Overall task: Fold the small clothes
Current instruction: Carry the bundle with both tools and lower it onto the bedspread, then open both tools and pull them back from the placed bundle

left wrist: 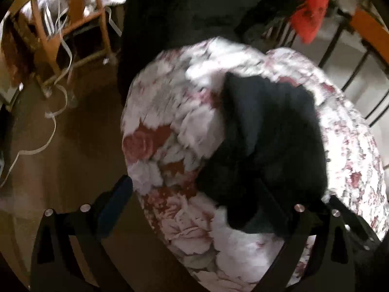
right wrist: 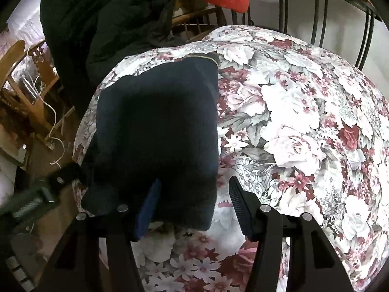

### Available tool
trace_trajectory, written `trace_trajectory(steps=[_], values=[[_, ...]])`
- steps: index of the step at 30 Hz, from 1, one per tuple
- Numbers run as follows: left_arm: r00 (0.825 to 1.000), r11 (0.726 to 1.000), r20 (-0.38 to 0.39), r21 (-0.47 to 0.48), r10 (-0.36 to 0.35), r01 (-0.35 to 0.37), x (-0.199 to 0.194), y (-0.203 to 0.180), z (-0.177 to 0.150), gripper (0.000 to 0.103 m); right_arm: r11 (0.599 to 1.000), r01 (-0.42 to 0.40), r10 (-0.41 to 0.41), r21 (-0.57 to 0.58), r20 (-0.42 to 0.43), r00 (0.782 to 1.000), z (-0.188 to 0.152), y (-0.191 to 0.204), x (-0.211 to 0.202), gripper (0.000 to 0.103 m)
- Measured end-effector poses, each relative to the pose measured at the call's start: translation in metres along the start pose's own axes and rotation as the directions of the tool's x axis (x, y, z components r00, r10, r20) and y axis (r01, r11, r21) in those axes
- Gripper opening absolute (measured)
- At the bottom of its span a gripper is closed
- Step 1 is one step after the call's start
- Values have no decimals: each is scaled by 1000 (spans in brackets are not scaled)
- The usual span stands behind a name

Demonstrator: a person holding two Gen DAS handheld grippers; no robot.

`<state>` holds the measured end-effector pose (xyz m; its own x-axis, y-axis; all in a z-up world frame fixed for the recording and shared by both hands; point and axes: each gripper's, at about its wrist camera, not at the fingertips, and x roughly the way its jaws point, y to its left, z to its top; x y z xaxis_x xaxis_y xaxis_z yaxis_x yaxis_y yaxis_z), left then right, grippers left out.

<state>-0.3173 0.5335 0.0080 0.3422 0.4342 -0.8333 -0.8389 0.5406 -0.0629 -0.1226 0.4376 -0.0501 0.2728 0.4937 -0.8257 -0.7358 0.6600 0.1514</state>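
Note:
A dark navy garment [right wrist: 158, 131] lies folded in a rough rectangle on a round table with a floral cloth [right wrist: 304, 121]. My right gripper [right wrist: 194, 199] is open just above the garment's near edge, its blue-padded left finger [right wrist: 148, 209] over the fabric, its right finger over bare cloth. In the blurred left wrist view the same garment [left wrist: 267, 146] lies on the floral cloth [left wrist: 170, 133]. My left gripper [left wrist: 192, 194] is open and wide, its left finger [left wrist: 116, 199] off the table's edge, its right finger at the garment's near side. The left gripper also shows in the right wrist view [right wrist: 60, 180].
A person in dark clothes [right wrist: 102, 19] stands at the table's far side. A wooden chair [left wrist: 73, 24] with white cords stands on the brown floor to the left. A red cloth [left wrist: 311, 7] hangs on a black metal chair back [right wrist: 323, 12] beyond the table.

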Motion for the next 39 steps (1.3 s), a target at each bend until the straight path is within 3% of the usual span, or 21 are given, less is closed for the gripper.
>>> trace_trajectory(steps=[5,8,13,17,20,21,22,25,27,30,33,35,38,39], values=[[996,999,84,33,-35,32,-14,-20,8,97,1000,5,-6,12,50,999,3,-1,-7,58],[999,998,35,59,-19,17,8,-36,25,97,998,43,-48,48,110,993,8,-6,-12,55],[994,994,-57,63,88,-84,66,-41,57,98,999,42,-43,8,106,993,12,2,0,32],[991,993,-91,80,100,-92,99,-37,68,99,1000,21,-19,-16,68,998,11,6,11,31],[991,987,-65,115,116,-108,95,-41,67,99,997,-48,44,56,67,997,13,-6,6,30],[991,988,-63,109,116,-108,91,-40,66,99,991,-88,79,102,86,993,13,-12,1,24],[992,991,-68,89,103,-97,83,-38,66,98,980,-131,113,151,121,986,13,-20,-7,9],[997,994,-9,85,77,-76,56,-36,72,98,956,-169,111,241,235,966,17,-42,-26,9],[996,991,11,106,84,-85,51,-39,80,98,927,-197,117,320,252,961,26,-57,-21,9],[992,986,20,116,121,-123,59,-41,91,98,927,-196,129,319,218,967,47,-57,4,8],[988,983,-27,104,154,-151,90,-40,95,99,944,-185,133,274,198,971,62,-51,28,8],[987,983,-38,108,154,-149,102,-38,94,99,951,-182,151,251,138,979,69,-49,51,9],[983,970,11,159,183,-183,111,-48,88,99,959,-152,134,239,91,987,70,-55,70,10],[979,962,38,181,200,-204,113,-53,85,99,958,-147,130,246,82,988,69,-58,74,19]])
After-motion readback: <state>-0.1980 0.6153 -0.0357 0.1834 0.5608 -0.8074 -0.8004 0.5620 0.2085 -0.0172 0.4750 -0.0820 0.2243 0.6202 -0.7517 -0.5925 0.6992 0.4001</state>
